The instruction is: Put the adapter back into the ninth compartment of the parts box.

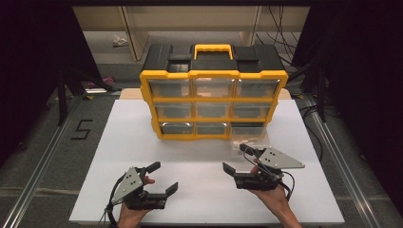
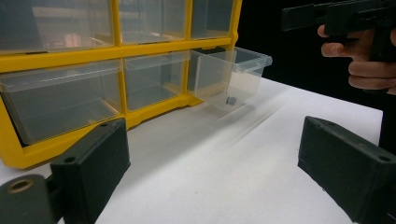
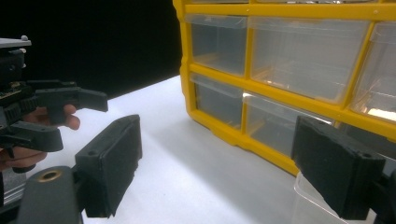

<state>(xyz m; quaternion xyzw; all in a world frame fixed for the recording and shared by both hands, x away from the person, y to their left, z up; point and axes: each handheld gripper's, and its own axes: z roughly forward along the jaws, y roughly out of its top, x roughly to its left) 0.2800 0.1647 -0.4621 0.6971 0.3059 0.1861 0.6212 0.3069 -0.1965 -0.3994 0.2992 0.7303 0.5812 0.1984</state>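
Yellow-framed organizer (image 1: 214, 102) with black top and yellow carry handle (image 1: 213, 49), standing upright at the far middle of a white table (image 1: 142, 142) in the high view; three rows of three clear drawers across its front. Bottom-right drawer (image 1: 247, 135) pulled well out toward the near side, a few small pale items lying inside, too small to identify. Left gripper (image 1: 165, 176) near the front-left part of the table, held in the left hand (image 1: 133, 211), jaws spread wide and empty, grey three-cornered plate on top. Right gripper (image 1: 236, 158) front-right, held in the right hand (image 1: 271, 190), jaws likewise wide apart, nothing between them, far jaw tip just beside the pulled-out drawer's front wall. Both grippers well apart from each other. From the left gripper view: two black jaws rising at bottom left and bottom right, bare white tabletop between them; organizer (image 2: 116, 51) across the upper left, pulled-out clear drawer (image 2: 231, 74) jutting from its lowest row, one small dark item (image 2: 230, 100) resting on its floor; other gripper and its hand (image 2: 369, 60) at upper right. From the right gripper view: black jaws wide apart again, clamped on nothing; organizer (image 3: 280, 60) ahead and to the right, clear rim of the pulled-out drawer (image 3: 310, 200) at the bottom right, just beside the right-hand jaw; left gripper (image 3: 84, 114) and its hand (image 3: 56, 119) at far left, jaws parted.
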